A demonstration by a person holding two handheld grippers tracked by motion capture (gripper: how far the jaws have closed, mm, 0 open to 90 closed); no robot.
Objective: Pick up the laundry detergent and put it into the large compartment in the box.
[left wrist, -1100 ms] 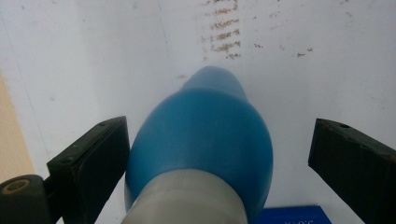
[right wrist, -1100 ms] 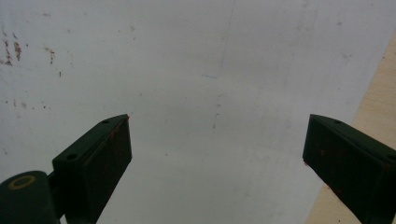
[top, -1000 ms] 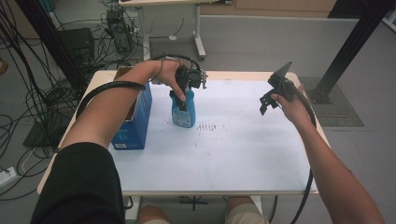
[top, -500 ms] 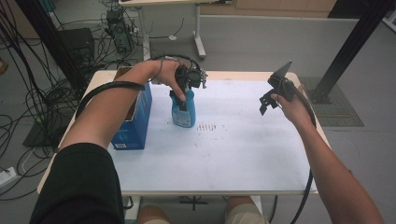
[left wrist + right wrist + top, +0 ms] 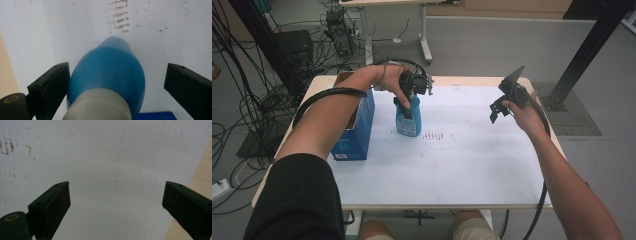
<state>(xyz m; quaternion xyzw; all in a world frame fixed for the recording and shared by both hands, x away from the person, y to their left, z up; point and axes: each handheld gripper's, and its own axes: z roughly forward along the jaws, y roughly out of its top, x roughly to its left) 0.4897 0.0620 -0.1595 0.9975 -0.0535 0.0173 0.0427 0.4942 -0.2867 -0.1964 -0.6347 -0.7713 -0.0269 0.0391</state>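
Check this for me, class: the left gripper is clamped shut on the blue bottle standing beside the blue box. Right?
Not quite. The left gripper is open: the left gripper view shows its jaws spread either side of the blue bottle, gaps showing. The bottle does stand beside the blue box.

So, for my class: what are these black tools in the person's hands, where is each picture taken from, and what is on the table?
A person holds a hand-worked clamp with two black jaws in each hand. One picture looks down from above; the other two come from cameras riding on the clamps. The left gripper sits over a blue bottle, its open jaws either side of the bottle, not yet squeezing. The right gripper hangs open above the white table, holding nothing. A blue box stands left of the bottle.
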